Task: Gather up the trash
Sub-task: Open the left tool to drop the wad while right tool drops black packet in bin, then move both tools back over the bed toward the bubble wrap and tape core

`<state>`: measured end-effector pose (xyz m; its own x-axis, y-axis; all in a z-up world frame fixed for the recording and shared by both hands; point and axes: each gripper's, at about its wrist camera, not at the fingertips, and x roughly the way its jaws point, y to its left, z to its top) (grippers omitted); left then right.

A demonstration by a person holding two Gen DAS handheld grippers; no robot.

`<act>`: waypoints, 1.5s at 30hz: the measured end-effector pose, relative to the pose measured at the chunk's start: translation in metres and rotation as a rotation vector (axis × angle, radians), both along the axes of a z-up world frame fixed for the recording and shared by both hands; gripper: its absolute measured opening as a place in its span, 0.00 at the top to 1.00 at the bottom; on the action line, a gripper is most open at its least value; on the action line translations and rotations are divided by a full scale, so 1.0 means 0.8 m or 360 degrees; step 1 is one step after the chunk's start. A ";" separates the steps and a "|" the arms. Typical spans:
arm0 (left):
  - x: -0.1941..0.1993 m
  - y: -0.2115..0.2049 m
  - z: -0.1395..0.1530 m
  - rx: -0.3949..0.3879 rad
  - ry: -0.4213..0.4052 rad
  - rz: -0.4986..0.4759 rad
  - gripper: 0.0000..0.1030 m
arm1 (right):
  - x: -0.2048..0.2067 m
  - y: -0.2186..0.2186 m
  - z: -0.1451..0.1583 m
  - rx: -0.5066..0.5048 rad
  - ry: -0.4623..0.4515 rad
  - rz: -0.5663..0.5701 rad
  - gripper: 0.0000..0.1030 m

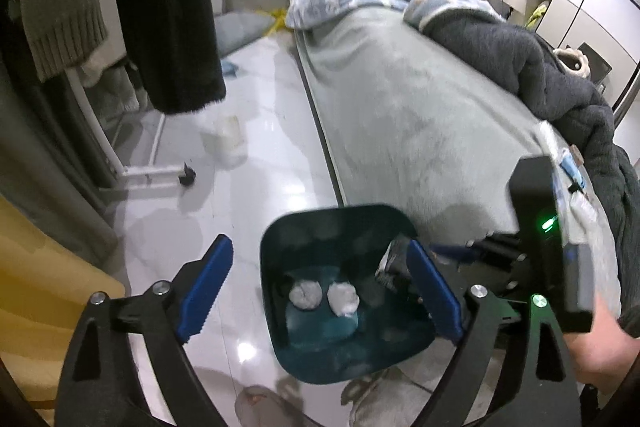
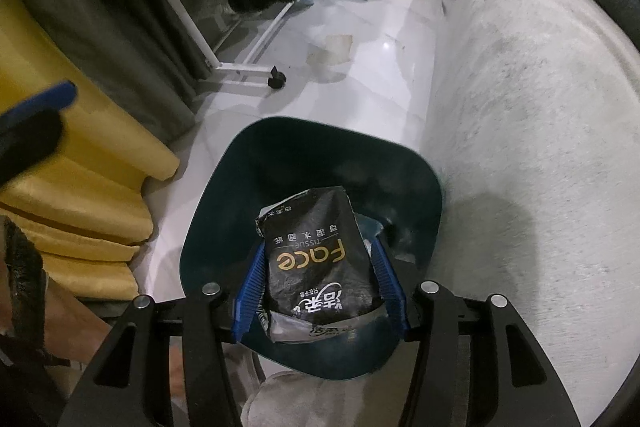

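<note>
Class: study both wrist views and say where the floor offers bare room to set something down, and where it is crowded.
Bare tile runs between the bed and the clothes rack base, beyond the teal bin. A pale container stands in that stretch. It is crowded at the bin, where the right gripper holds the black tissue pack and the left gripper hovers with open jaws.

Black gripper frames, blue ribbed jaws, silver screws, green LEDs.
</note>
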<state>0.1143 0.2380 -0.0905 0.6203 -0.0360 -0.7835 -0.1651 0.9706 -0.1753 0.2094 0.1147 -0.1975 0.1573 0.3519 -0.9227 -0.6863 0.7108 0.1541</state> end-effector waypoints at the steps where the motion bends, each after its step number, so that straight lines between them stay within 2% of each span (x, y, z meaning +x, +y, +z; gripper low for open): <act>1: -0.001 -0.001 0.006 0.0006 -0.0025 -0.0003 0.11 | -0.001 0.001 -0.002 -0.0008 0.0001 0.0003 0.47; 5: -0.002 -0.008 0.021 0.0045 -0.0095 -0.0003 0.10 | -0.002 0.002 -0.006 -0.0035 0.0007 0.0011 0.46; 10: -0.012 -0.023 0.051 0.0154 -0.0245 -0.0036 0.09 | -0.007 -0.005 -0.001 -0.0038 0.0003 0.0008 0.38; 18: -0.024 -0.056 0.098 0.0240 -0.0385 -0.0114 0.07 | -0.026 -0.016 0.059 0.0096 -0.0082 -0.0002 0.19; 26: -0.031 -0.089 0.129 0.0136 -0.0513 -0.0160 0.04 | -0.040 -0.068 0.112 0.0185 -0.0221 -0.0058 0.11; 32: -0.027 -0.113 0.140 0.0118 -0.0581 -0.0192 0.03 | -0.038 -0.117 0.144 0.0249 -0.0333 -0.0127 0.06; 45: -0.005 -0.180 0.132 0.0116 -0.0572 -0.0324 0.03 | -0.043 -0.203 0.163 0.0248 -0.0473 -0.0224 0.06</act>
<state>0.1104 0.0943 0.0150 0.8408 -0.1383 -0.5233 0.0903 0.9891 -0.1162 0.1754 -0.0474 -0.0672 0.4673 0.4406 -0.7665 -0.6147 0.7850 0.0765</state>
